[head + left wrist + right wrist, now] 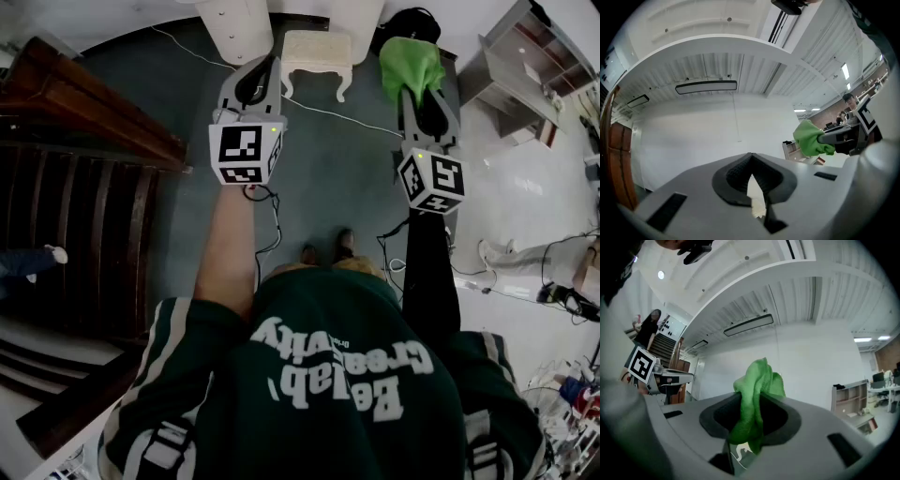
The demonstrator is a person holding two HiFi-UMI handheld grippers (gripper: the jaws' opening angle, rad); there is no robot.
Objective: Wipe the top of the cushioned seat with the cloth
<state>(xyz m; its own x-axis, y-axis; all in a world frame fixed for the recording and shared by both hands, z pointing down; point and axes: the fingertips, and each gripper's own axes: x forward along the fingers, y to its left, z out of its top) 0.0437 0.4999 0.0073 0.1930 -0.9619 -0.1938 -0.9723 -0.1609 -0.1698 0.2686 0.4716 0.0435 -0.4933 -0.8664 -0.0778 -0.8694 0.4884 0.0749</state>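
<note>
A cream cushioned seat (317,52) with curved legs stands on the grey floor ahead of me, between the two raised grippers. My right gripper (419,89) is shut on a bright green cloth (411,64), which bunches out above its tips. In the right gripper view the cloth (757,385) is pinched in that gripper (752,401). My left gripper (258,82) sits to the left of the seat with its jaws together and nothing between them. The left gripper view has this gripper (751,157) aimed at a white wall, with the cloth (811,138) off to the right.
A dark wooden staircase (84,187) fills the left side. A white cabinet (239,23) stands behind the seat and a black bag (412,21) beside it. An open shelf unit (525,56) is at the far right. Cables (272,225) trail over the floor near my feet.
</note>
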